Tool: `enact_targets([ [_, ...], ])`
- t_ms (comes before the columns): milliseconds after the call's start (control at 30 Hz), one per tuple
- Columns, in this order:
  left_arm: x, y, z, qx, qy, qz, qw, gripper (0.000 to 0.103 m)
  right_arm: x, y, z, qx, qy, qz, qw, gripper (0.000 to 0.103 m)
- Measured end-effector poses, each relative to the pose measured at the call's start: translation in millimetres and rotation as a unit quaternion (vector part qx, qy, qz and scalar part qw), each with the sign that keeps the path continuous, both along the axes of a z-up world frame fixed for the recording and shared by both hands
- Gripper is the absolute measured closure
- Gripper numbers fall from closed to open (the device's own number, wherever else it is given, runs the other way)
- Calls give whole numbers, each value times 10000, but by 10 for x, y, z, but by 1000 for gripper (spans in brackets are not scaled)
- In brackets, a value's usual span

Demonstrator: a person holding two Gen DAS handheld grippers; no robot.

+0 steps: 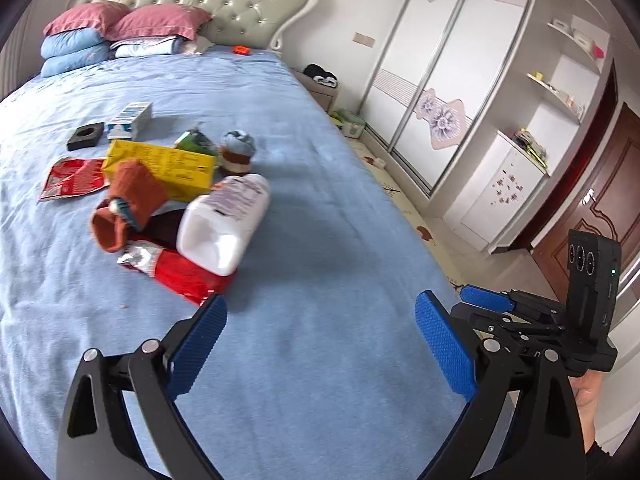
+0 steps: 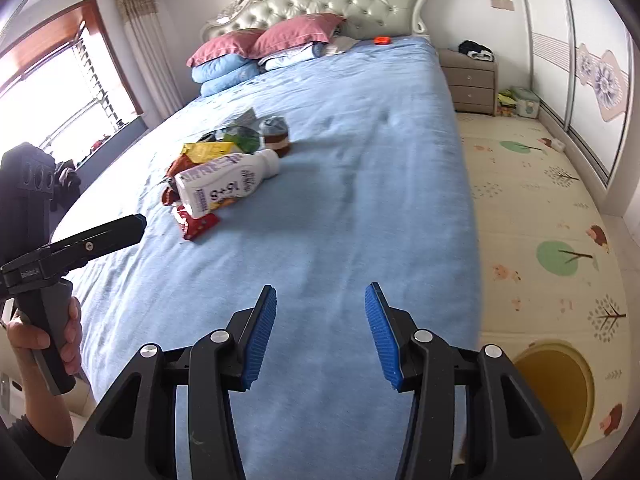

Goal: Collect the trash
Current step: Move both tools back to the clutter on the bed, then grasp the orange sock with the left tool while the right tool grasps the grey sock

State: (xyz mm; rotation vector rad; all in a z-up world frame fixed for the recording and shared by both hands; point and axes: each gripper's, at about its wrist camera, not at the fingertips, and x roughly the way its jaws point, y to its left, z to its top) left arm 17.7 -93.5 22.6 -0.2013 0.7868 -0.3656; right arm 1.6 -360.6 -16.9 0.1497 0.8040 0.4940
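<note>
A white bottle (image 1: 224, 224) lies on its side atop a red wrapper (image 1: 180, 272), beside a yellow box (image 1: 168, 166), another red wrapper (image 1: 72, 178) and a green packet (image 1: 196, 142).

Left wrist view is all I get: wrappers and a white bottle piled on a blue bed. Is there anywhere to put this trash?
Observer: Yes. The right wrist view shows a yellow bin standing on the play mat beside the bed.
Visitor: Are the other tongs holding anything?
Observer: No. The right tongs are open and empty, above bare sheet.
Visitor: Where does the daylight come from?
Observer: From a large window on the far side of the bed, with a curtain beside it.
</note>
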Motion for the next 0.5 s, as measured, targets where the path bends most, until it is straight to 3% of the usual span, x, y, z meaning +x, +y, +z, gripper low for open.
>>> enact_targets([
  [267,166,785,-56,-25,62,754,9971,8,409,746,194,100,-151,504,9986,57],
  [500,641,1049,-219,-5,262,1121,9934,8,916,1052,242,165,-164,567,9981,57],
])
